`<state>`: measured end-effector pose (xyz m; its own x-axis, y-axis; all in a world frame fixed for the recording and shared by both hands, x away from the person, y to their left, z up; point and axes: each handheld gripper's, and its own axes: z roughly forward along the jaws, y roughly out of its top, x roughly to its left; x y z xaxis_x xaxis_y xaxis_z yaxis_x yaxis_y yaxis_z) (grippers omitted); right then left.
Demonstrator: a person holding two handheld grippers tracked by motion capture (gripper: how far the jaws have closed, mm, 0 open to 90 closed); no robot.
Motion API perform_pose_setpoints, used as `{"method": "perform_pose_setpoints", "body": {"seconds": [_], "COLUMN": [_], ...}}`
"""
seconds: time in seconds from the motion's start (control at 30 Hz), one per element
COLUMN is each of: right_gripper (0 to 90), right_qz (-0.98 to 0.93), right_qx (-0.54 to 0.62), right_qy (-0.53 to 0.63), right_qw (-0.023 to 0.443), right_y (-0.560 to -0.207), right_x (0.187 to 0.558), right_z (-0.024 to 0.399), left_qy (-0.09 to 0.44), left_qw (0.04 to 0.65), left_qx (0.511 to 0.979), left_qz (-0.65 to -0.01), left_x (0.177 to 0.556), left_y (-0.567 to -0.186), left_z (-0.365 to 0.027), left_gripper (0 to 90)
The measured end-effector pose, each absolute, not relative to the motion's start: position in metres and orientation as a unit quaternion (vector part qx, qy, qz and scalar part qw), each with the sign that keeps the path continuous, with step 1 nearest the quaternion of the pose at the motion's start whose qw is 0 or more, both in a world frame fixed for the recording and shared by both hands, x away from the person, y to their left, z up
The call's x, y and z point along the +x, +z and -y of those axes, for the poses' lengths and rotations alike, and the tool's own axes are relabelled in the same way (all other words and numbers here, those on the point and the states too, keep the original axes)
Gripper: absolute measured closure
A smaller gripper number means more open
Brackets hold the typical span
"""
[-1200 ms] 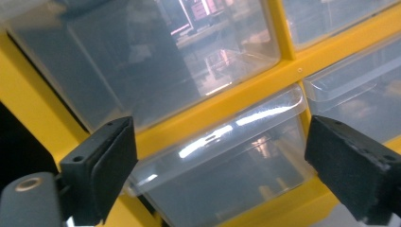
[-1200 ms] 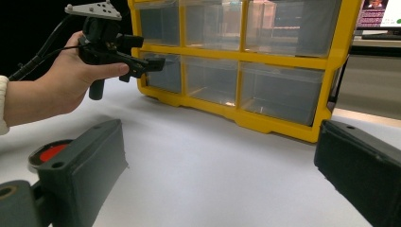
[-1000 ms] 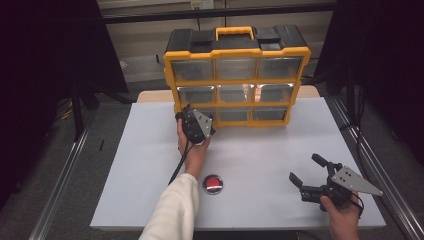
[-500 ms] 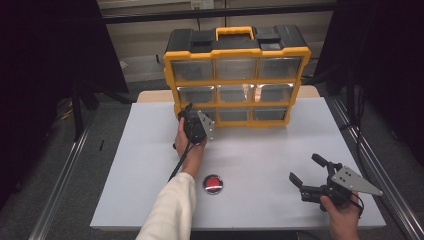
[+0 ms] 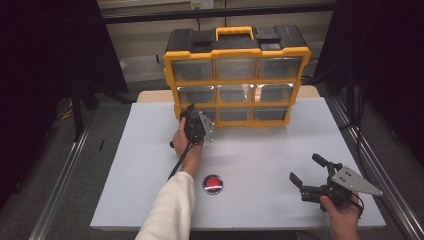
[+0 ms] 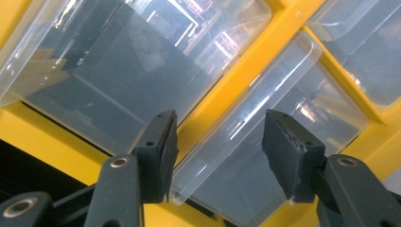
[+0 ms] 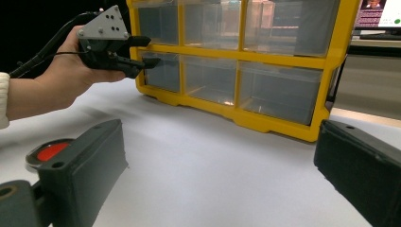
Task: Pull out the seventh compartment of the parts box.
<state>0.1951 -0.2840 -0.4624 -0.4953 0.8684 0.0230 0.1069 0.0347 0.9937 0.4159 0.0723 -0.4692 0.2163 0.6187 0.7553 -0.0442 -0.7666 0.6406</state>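
Left gripper at the bottom-left clear drawer of the yellow organizer at the counter back; jaws half open, just closing around the drawer lip, not gripping yet. Drawer unopened. Right gripper wide open, empty, idle.

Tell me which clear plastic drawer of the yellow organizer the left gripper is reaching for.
The bottom-left clear plastic drawer of the yellow organizer: the left gripper, jaws just closing, straddles its front lip, pads not yet pressing; the other drawers sit apart.
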Motion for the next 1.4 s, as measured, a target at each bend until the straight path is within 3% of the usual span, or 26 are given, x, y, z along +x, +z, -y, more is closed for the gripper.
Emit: {"method": "perform_pose_setpoints", "body": {"seconds": [0.57,0.83,0.97,1.4], "right_gripper": [2.4,2.5,2.4,2.4], "right_qz": [-0.641,-0.642,-0.641,-0.641], "right_qx": [0.381,0.382,0.382,0.379], "right_qy": [0.579,0.578,0.579,0.581], "right_qw": [0.329,0.329,0.329,0.329], "right_y": [-0.463,-0.463,-0.463,-0.463], "right_x": [0.196,0.195,0.195,0.195], "right_z": [0.284,0.285,0.285,0.284], "left_qy": [0.609,0.616,0.615,0.611], "left_qw": [0.249,0.235,0.229,0.25], "left_qx": [0.734,0.732,0.739,0.736], "left_qz": [-0.166,-0.168,-0.153,-0.152], "left_x": [0.415,0.414,0.41,0.395], "left_y": [-0.474,-0.472,-0.472,-0.473], "left_z": [-0.069,-0.073,-0.073,-0.078], "left_gripper": [50.7,56.9,65.2,65.2]}}
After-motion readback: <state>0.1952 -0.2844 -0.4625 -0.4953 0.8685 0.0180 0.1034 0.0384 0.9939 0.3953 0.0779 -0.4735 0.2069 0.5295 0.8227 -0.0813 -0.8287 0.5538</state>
